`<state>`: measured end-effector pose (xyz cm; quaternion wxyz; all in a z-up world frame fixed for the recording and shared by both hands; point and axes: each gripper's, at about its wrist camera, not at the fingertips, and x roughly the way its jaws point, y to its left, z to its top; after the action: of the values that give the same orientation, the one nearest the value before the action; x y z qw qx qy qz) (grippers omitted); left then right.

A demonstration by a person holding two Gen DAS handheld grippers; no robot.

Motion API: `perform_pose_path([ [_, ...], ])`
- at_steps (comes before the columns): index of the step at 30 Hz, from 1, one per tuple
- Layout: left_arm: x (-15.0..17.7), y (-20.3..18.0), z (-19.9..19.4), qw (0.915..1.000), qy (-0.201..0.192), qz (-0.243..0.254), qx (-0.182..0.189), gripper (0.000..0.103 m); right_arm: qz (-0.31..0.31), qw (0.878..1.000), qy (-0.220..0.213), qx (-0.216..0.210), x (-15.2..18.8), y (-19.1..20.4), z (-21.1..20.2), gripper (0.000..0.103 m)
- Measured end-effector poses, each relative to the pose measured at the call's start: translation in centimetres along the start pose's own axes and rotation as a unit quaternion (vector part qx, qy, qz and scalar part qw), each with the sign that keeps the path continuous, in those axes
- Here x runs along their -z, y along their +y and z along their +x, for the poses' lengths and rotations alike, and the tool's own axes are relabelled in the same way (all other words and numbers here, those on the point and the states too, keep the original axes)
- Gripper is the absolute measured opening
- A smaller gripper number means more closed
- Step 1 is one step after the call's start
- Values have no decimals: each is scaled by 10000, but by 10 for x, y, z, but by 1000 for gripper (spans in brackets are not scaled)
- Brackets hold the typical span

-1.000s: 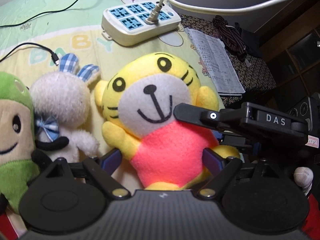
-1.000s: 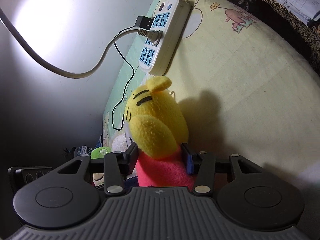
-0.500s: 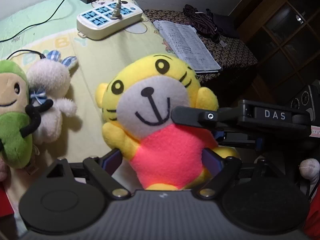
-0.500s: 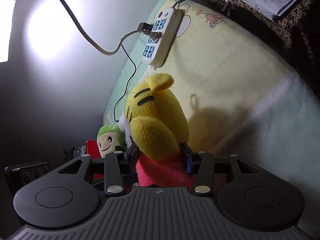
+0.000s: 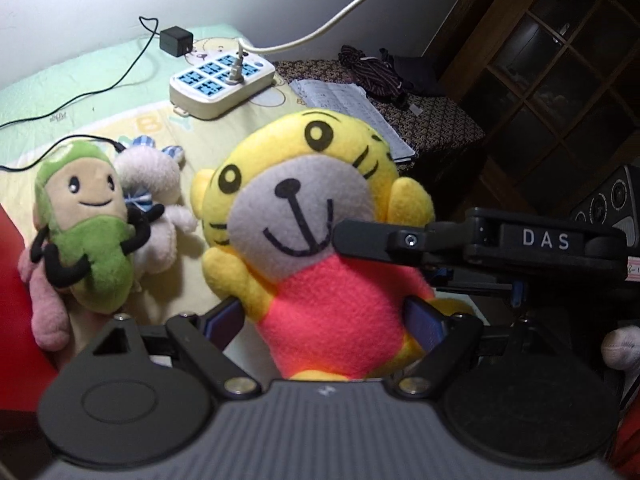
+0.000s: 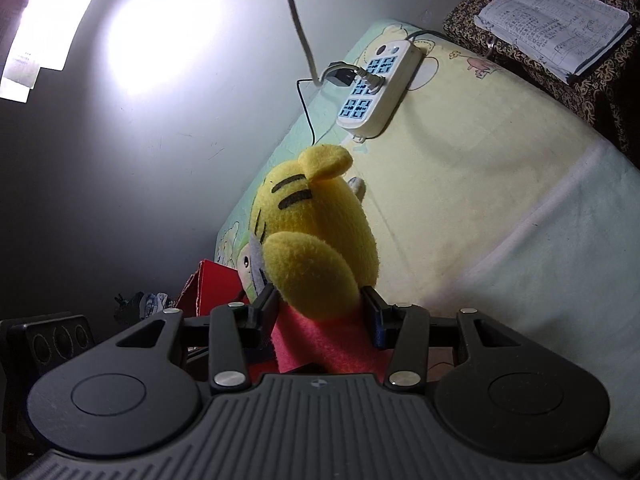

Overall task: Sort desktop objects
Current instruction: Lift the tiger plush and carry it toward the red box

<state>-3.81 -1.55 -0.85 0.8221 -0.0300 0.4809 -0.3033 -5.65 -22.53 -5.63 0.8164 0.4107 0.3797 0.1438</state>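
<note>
Above the bed (image 5: 120, 120), the tiger (image 5: 320, 240) now hangs well clear of the blanket it sat low over a second ago. My left hand-held gripper (image 5: 326, 320) and right hand-held gripper (image 6: 320, 312) are both clamped on its pink body. It's lifted away from the other plushies (image 5: 100, 220), so next it needs a spot to go.

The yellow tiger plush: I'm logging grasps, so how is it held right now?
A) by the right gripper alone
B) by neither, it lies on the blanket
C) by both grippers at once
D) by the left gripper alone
C: the left gripper has its fingers pressed against both sides of the yellow tiger plush at its pink body, and the right gripper clamps the same toy from the side.
</note>
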Motion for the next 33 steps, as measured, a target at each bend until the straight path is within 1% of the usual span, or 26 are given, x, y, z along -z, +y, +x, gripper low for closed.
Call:
perform_pose_path([
  [8,9,42,-63,9988,-490,18,30,85,-489,9982,-346,-84,31,69,16,48],
  [11,10,60,-83,9978,-659,13,-5,85,-648,9969,-419,-131,38,92,29,48],
  [22,18,126,-141,9938,-1074,-126,-254,86,-916,9944,-375,-361,59,164,88,48],
  [27,21,155,-153,9929,-1125,-228,-313,86,-1053,9934,-327,-326,68,186,116,48],
  [33,24,191,-148,9937,-971,-552,-107,86,-1352,9905,-259,38,79,203,141,48],
])
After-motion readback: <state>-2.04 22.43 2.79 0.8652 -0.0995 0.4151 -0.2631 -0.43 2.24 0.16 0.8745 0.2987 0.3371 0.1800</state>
